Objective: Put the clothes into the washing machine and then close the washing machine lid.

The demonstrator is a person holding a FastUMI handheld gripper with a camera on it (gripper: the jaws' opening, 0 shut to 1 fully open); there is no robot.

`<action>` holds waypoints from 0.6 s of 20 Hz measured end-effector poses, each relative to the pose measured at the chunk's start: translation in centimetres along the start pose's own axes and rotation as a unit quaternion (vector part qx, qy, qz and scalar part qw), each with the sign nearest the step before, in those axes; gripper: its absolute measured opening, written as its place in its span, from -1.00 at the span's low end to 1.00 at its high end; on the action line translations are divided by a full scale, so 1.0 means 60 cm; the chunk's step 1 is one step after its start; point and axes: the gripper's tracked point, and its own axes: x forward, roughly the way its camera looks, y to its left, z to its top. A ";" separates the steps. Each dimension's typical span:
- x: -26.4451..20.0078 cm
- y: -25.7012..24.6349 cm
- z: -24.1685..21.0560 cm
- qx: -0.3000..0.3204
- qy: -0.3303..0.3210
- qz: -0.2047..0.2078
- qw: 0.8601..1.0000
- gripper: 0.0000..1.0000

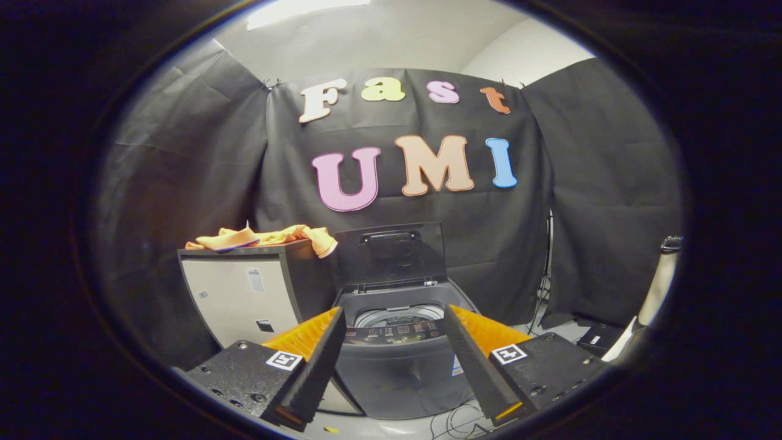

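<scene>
Gripper [394,318]: fingers spread wide, holding and touching nothing.
Washing machine [400,360]: seen between the fingers, just beyond them, drum exposed.
Lid [391,250]: raised upright behind the drum.
Clothes [269,238]: orange, lying atop the cabinet [244,299] beside the machine.

Black cloth [183,183] hangs in creased panels as the booth's wall, pinned along its top edge. Above it a pale wall [391,43] rises to a bright ceiling light [305,9]. A grey cabinet [244,299] with a light front panel stands against the cloth. Cables [455,421] trail over the pale floor [562,330], near a thin stand [544,287].
</scene>
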 end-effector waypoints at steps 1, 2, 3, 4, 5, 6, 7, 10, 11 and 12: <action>0.000 -0.002 -0.002 -0.001 0.001 -0.001 1.000 0.94; 0.002 -0.001 -0.001 -0.001 0.002 -0.002 1.000 0.94; 0.004 -0.002 -0.002 -0.001 0.002 -0.002 1.000 0.94; 0.007 0.000 -0.001 -0.001 0.002 -0.001 1.000 0.93; 0.009 0.003 0.000 0.000 0.003 0.000 1.000 0.93; 0.012 0.005 0.000 0.001 0.002 0.001 1.000 0.93; 0.015 0.006 0.001 0.001 0.003 0.000 1.000 0.93; 0.029 0.007 0.004 -0.003 0.005 -0.004 1.000 0.94; 0.030 0.006 0.005 -0.003 0.005 -0.006 1.000 0.93; 0.029 0.006 0.005 -0.001 0.004 -0.009 1.000 0.93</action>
